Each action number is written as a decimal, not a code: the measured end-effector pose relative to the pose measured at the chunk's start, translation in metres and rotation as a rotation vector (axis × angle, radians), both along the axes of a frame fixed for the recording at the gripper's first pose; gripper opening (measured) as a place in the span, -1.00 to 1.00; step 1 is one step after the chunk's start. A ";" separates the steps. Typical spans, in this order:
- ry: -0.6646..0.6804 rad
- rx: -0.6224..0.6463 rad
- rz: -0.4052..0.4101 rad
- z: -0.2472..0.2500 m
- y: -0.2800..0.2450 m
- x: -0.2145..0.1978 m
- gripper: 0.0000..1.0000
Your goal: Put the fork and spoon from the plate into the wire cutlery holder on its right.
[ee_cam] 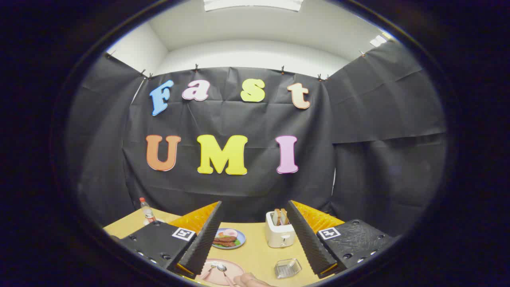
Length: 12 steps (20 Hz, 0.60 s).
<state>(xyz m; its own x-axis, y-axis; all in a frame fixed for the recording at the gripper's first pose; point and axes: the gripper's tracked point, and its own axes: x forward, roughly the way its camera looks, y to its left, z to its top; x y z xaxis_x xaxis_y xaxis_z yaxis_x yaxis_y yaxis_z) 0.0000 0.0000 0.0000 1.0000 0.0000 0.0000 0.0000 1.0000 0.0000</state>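
Note:
A pink plate (235,268) lies on the wooden table between my fingers, near their base. A spoon (221,268) and a fork (211,269) rest on it, heads pointing away. A person's hand (252,281) touches the plate's near side. To the plate's right sits the small wire cutlery holder (287,268), close to my right finger. My gripper (254,209) is open, held well above the table, with nothing between its fingers.
Further back on the table stand a white toaster (279,235) holding bread slices, a blue plate of toy food (228,238), and a small bottle (147,210) at the far left corner. Black cloth walls close the booth behind.

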 end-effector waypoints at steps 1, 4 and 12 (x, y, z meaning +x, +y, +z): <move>0.005 -0.003 0.007 0.001 0.003 0.000 0.92; 0.011 -0.003 0.036 0.004 0.011 0.000 0.92; 0.085 -0.022 0.057 -0.018 0.004 0.003 0.90</move>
<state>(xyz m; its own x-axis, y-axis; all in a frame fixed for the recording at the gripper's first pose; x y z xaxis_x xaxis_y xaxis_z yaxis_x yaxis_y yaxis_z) 0.0034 0.0037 -0.0185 0.9947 0.0564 -0.0857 -0.0583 0.9981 -0.0191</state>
